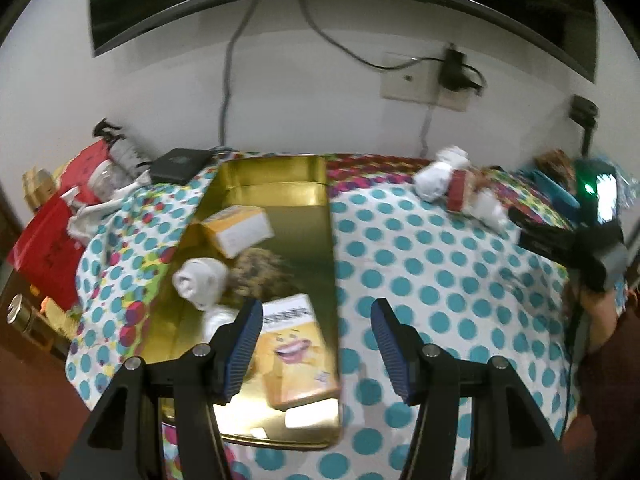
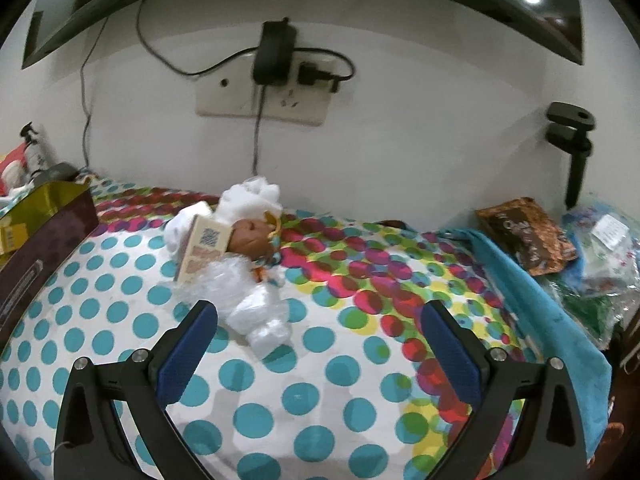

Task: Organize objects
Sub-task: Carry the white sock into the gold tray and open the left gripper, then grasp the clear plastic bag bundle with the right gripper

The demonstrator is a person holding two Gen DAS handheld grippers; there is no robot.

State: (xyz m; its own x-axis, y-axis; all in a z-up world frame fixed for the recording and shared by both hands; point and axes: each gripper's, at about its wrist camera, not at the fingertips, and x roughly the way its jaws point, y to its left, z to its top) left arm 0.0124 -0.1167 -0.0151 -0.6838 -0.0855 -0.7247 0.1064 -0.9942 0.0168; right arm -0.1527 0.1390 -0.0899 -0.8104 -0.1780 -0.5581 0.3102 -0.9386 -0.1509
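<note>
Jaws of the left gripper (image 1: 316,344) stand wide apart with nothing between them, hanging over the near right edge of the gold tin (image 1: 272,172); the right gripper (image 2: 318,344) is likewise spread and empty above the dotted cloth (image 2: 280,400). Inside the tin lie a yellow smiling-face box (image 1: 298,350), a second yellow box (image 1: 238,230) and a white roll (image 1: 202,282). A small heap remains on the cloth near the wall: white wrapped bundles (image 2: 256,304), a tan box (image 2: 202,254), a brown round item (image 2: 250,234).
</note>
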